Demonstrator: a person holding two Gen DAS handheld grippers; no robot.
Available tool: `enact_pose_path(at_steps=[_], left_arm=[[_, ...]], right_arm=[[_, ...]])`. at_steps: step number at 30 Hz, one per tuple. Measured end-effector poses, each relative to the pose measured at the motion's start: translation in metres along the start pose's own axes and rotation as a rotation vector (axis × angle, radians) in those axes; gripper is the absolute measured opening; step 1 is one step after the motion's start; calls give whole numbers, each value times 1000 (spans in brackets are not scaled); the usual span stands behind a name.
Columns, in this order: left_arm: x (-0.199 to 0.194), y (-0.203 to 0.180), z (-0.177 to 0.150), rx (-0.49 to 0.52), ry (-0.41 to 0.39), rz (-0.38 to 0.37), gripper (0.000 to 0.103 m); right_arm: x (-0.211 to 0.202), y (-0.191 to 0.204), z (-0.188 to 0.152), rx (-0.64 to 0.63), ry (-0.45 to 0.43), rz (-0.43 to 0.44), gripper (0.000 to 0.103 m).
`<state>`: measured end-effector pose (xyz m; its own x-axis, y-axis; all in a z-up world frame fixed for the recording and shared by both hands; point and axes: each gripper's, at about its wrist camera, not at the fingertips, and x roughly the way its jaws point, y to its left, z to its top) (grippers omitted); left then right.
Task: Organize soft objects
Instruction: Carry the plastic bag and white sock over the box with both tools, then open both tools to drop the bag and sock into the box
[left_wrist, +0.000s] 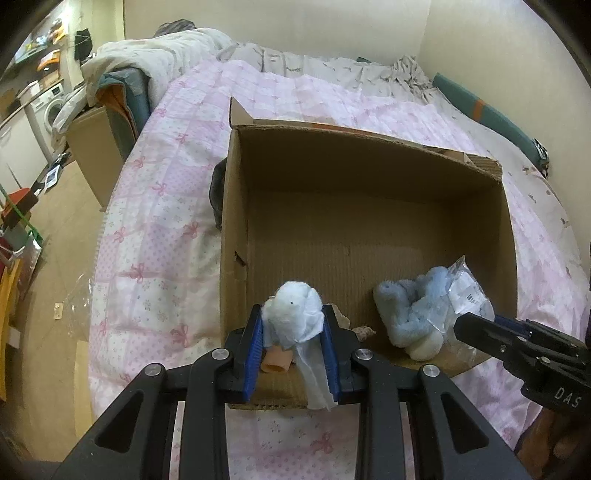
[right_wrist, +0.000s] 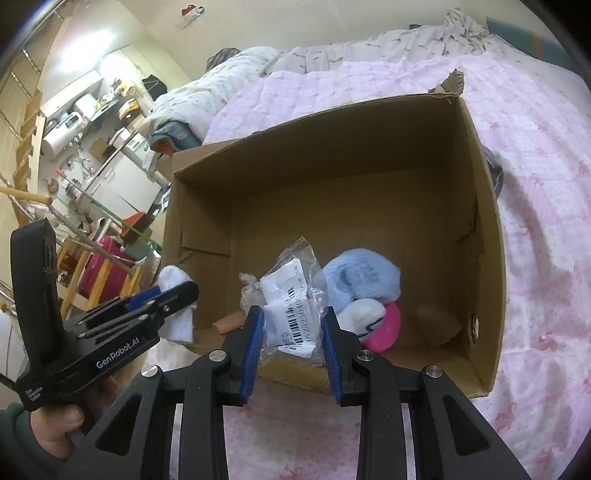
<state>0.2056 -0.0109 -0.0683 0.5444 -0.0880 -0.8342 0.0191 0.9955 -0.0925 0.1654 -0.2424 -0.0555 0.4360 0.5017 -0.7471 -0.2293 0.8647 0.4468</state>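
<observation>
A cardboard box (left_wrist: 236, 192) lies open on the pink bedspread; it also shows in the right wrist view (right_wrist: 480, 229). My left gripper (left_wrist: 293, 325) is shut on a white fluffy soft object (left_wrist: 295, 310) over the box's near edge. My right gripper (right_wrist: 293, 325) is shut on a clear plastic bag with a barcode label (right_wrist: 291, 314), which is attached to a light blue plush (right_wrist: 360, 275) resting in the box. The blue plush also shows in the left wrist view (left_wrist: 410, 314). A pink soft piece (right_wrist: 388, 328) lies beside it.
The pink quilt (left_wrist: 166, 206) covers the bed around the box. A small tan tube (left_wrist: 275, 363) lies in the box's near corner. A rumpled white duvet (left_wrist: 155, 59) is at the bed's head. Another carton (left_wrist: 96, 147) and floor clutter stand to the left.
</observation>
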Motion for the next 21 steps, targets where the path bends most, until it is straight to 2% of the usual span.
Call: enact_pose_path(at_steps=[5,7,8,9,10,11,14,16,18,19,21], left_arm=[[-4,0,0,-6,-12,-7,32],[-7,-1,1,-1,-26,-1,42],[-9,-2,2,2,-35,7,51],[-12,-3,3,6,-53,27,61],[-15,-4,4,11,-72,43,65],[-19,-6,4,18,-93,58,69],[-24,-6,5,20,-110,53,70],[-26,-5,6,16,-118,61,70],[-26,-3,8,24,-112,77,70],[-27,-3,8,29,-103,89,70],[-31,-2,12,20,-93,96,70]], right_arm=[[-4,-3,2,14,-20,5,32],[-6,-4,3,17,-30,8,32],[-7,-4,3,18,-37,11,35],[-9,-4,4,21,-43,14,46],[-10,-4,4,27,-50,16,57],[-12,-4,5,34,-61,20,75],[-19,-5,6,38,-88,40,77],[-24,-5,6,38,-115,36,82],[-29,-4,6,32,-149,24,98],[-31,-4,7,29,-159,22,102],[-35,-2,7,20,-186,4,103]])
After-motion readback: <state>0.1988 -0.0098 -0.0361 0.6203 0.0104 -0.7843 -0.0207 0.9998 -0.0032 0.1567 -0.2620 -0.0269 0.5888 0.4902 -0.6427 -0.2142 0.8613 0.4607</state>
